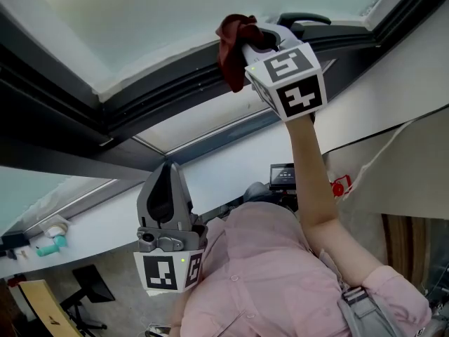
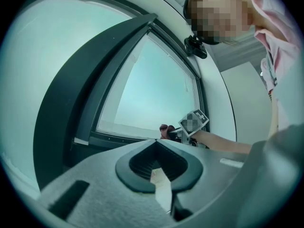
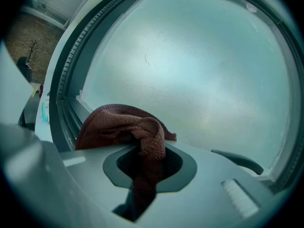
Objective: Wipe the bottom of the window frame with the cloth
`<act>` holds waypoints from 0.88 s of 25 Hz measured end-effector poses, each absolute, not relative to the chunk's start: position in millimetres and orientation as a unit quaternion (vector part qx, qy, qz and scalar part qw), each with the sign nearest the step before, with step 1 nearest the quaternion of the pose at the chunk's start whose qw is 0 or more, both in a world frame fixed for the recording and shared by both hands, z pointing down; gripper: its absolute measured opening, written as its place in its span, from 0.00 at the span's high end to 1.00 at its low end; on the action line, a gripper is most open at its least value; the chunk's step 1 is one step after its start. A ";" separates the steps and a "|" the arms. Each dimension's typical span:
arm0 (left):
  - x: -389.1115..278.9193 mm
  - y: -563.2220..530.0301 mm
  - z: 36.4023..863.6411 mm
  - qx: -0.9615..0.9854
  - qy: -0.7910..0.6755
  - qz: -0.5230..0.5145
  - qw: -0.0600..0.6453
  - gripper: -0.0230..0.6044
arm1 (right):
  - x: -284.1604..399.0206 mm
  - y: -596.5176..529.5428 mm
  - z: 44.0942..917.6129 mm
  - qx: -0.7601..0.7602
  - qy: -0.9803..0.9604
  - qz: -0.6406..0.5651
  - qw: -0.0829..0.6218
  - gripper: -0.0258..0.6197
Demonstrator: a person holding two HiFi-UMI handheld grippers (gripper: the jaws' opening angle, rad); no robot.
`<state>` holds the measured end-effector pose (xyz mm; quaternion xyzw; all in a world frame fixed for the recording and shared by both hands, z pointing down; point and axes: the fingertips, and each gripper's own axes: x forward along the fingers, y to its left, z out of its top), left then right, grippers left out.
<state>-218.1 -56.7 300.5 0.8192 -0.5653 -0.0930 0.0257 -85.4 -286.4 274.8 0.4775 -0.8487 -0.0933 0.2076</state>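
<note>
A dark red cloth (image 1: 230, 44) is bunched at the tip of my right gripper (image 1: 247, 46), which is shut on it. The cloth is pressed against the dark bottom rail of the window frame (image 1: 161, 93). In the right gripper view the cloth (image 3: 126, 125) spills over the jaws of the right gripper (image 3: 147, 160), in front of frosted glass, with the frame (image 3: 66, 113) at the left. My left gripper (image 1: 168, 170) hangs low near the person's chest, jaws together and holding nothing. From the left gripper (image 2: 159, 175) I see the cloth (image 2: 165, 128) far off on the frame (image 2: 118, 139).
A black window handle (image 1: 303, 20) sits on the frame just right of the cloth. A white ledge carries a teal item (image 1: 50, 246) at the lower left. A small screen (image 1: 283, 176) and a red object (image 1: 339, 187) lie below the outstretched arm.
</note>
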 end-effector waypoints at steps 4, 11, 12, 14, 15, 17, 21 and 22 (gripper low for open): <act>-212.6 -60.4 306.8 0.826 -0.558 -0.073 0.029 0.96 | -84.3 -283.2 275.7 0.486 -0.844 -0.100 0.206 0.88; -217.1 -67.1 305.5 0.822 -0.564 -0.068 0.031 0.96 | -84.8 -283.9 273.6 0.499 -0.835 -0.120 0.200 0.88; -218.9 -67.5 304.3 0.821 -0.567 -0.068 0.030 0.96 | -85.5 -284.8 272.1 0.500 -0.832 -0.128 0.202 0.88; -222.3 -65.6 301.7 0.818 -0.571 -0.068 0.029 0.96 | -87.5 -282.7 268.1 0.505 -0.823 -0.147 0.214 0.87; -223.8 -63.5 300.6 0.816 -0.573 -0.068 0.029 0.96 | -89.7 -278.8 264.6 0.509 -0.818 -0.157 0.217 0.87; -227.3 -58.6 299.6 0.813 -0.577 -0.068 0.028 0.96 | -101.1 -264.5 254.1 0.508 -0.819 -0.172 0.201 0.87; -235.6 -49.4 300.9 0.807 -0.587 -0.065 0.030 0.96 | -161.5 -224.5 237.0 0.448 -0.863 -0.186 0.139 0.87; -237.6 -47.0 300.8 0.805 -0.589 -0.064 0.030 0.96 | -183.2 -214.6 236.4 0.420 -0.878 -0.189 0.132 0.87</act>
